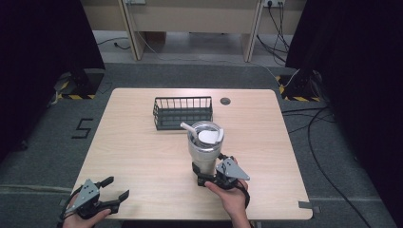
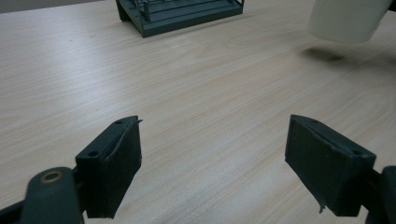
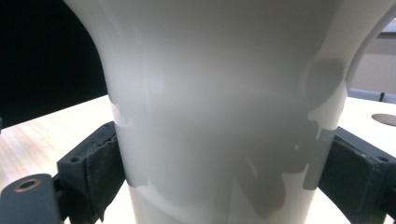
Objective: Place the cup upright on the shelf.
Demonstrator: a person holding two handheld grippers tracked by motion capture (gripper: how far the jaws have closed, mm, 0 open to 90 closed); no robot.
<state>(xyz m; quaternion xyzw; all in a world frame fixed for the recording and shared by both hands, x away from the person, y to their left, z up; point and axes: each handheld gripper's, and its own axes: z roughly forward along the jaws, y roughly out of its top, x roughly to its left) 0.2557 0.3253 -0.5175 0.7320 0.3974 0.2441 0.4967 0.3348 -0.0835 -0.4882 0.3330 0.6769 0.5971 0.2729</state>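
A tall steel tumbler [image 1: 205, 147] with a clear lid and a white straw stands upright at the table's front centre. My right gripper [image 1: 203, 173] is shut on its narrow lower part. In the right gripper view both black pads [image 3: 100, 163] press the pale tumbler wall [image 3: 219, 93] from either side. In the left gripper view the tumbler's base [image 2: 348, 18] hangs slightly above the wood, with a shadow under it. My left gripper [image 1: 119, 187] rests at the table's front left corner, open, with nothing between its pads [image 2: 116, 163].
A dark wire basket [image 1: 183, 112] stands beyond the tumbler near the table's far edge, also seen as basket [image 2: 177, 14]. A round cable hole [image 1: 225, 100] lies right of it. Bare wooden tabletop [image 1: 142, 156] stretches between the two hands. Cables trail on the floor at right.
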